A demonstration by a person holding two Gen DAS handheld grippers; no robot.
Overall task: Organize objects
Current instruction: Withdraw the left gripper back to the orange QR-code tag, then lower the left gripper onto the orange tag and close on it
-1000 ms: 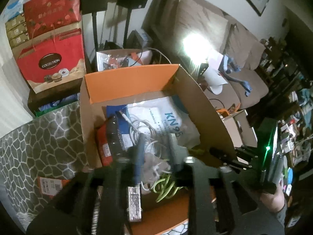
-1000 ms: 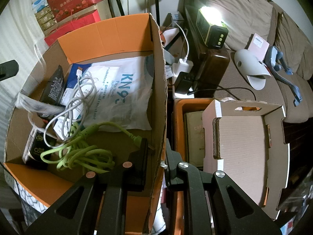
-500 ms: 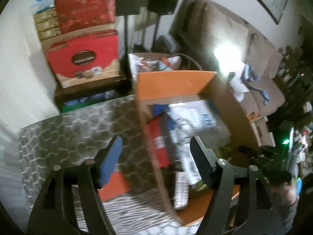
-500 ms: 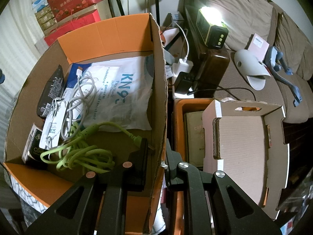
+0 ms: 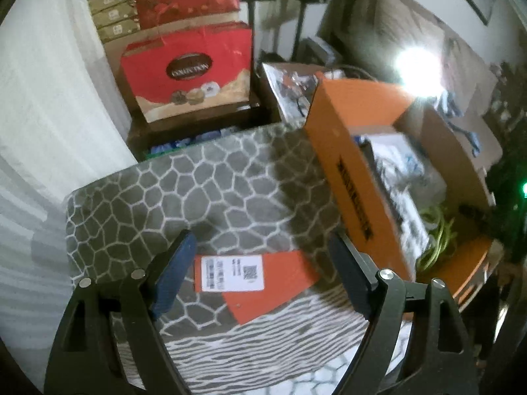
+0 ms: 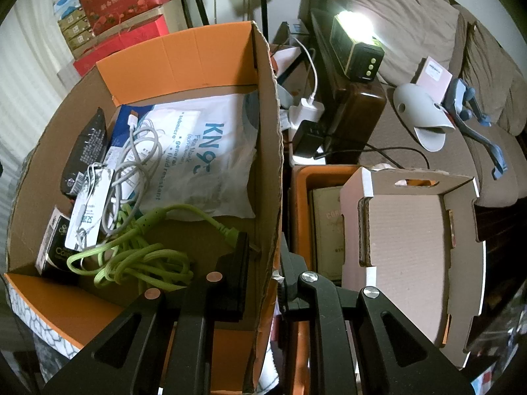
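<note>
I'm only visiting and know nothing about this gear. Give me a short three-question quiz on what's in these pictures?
1. True or false: the right hand-held gripper pinches the wall of the cardboard box.
2. The coiled cable in the box is: A red, B green, C black?
3. What lies below the left hand-held gripper, whose jaws are opening with nothing between them?

Key: 1 true. 2 B. 3 an orange card with a white label, on a patterned cloth.

- Our right gripper (image 6: 263, 265) pinches the cardboard box's (image 6: 184, 56) right wall.
- Inside we see a KN95 mask pack (image 6: 204, 151), white cable (image 6: 138, 154) and green cable (image 6: 138, 256).
- A white cardboard tray (image 6: 461, 263) sits just beside it.
</note>
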